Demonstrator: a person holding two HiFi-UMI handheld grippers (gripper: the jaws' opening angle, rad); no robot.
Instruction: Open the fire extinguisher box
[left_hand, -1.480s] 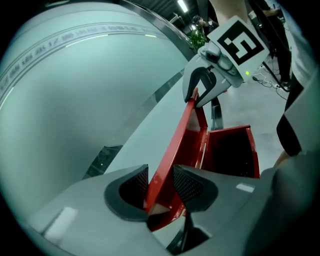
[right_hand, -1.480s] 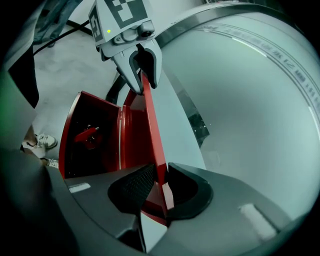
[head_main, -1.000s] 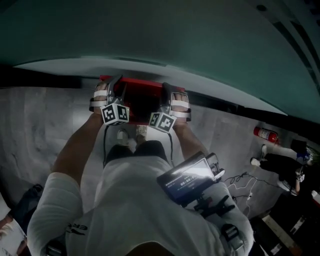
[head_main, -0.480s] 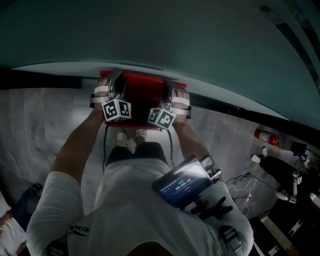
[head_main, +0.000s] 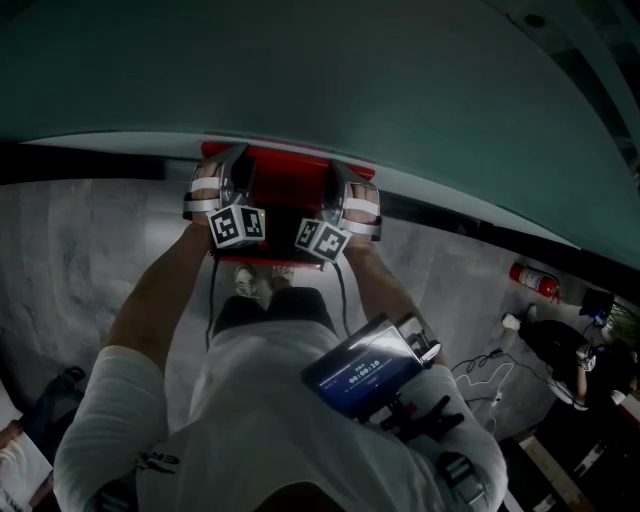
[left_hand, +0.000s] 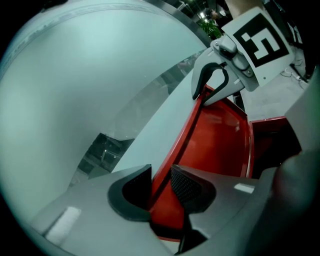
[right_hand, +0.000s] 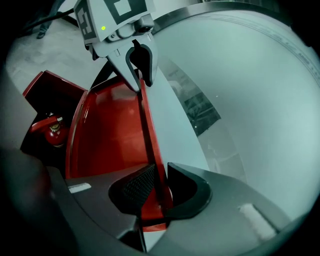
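Observation:
The red fire extinguisher box's lid (head_main: 285, 190) stands raised against the pale wall, with its inner face (left_hand: 220, 140) towards me. My left gripper (left_hand: 161, 182) (head_main: 222, 178) is shut on the lid's left rim. My right gripper (right_hand: 159, 182) (head_main: 348, 185) holds the right rim (right_hand: 150, 125), and its jaws are opening a little with the rim still between the pads. Each gripper view shows the other gripper at the lid's far rim. Inside the open box (right_hand: 47, 92) stands a red extinguisher (right_hand: 54, 132).
The teal wall (head_main: 330, 80) rises right behind the lid. A second extinguisher (head_main: 535, 281) lies on the floor at the right, near a seated person (head_main: 560, 345) and cables (head_main: 480, 365). My shoes (head_main: 255, 284) stand just before the box. A screen device (head_main: 365, 370) hangs on my chest.
Both grippers have edged slightly towards the wall with the lid between them, and their marker cubes now sit a little closer together.

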